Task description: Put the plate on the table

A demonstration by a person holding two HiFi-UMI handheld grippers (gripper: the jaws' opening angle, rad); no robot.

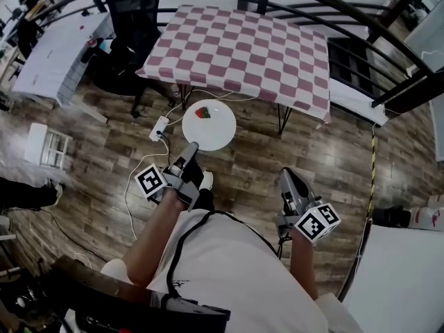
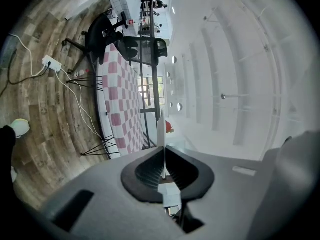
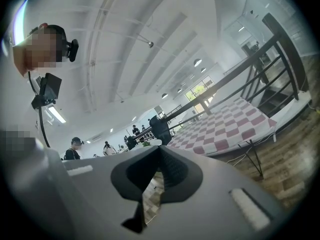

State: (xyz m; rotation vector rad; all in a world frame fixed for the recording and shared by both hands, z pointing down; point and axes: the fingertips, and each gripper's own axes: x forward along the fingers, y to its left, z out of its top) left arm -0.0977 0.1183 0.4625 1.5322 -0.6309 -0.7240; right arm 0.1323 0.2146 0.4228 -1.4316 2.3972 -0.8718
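A white plate (image 1: 211, 130) carrying a small red and green piece of food (image 1: 202, 112) hangs level above the wooden floor, just short of the table's near edge. My left gripper (image 1: 192, 146) is shut on the plate's near rim. In the left gripper view the plate (image 2: 161, 129) shows edge-on, clamped between the two jaws of the left gripper (image 2: 162, 156). The table (image 1: 243, 47) wears a red and white checked cloth (image 2: 117, 94) and its top is bare. My right gripper (image 1: 286, 173) hangs lower right, apart from the plate. The jaws of that right gripper (image 3: 159, 151) are shut with nothing between them.
A black office chair (image 1: 132, 19) stands at the table's left corner. A white power strip (image 1: 159, 127) and cables lie on the floor below the plate. A dark railing (image 1: 333, 5) curves behind the table. A white table (image 1: 55, 54) stands far left.
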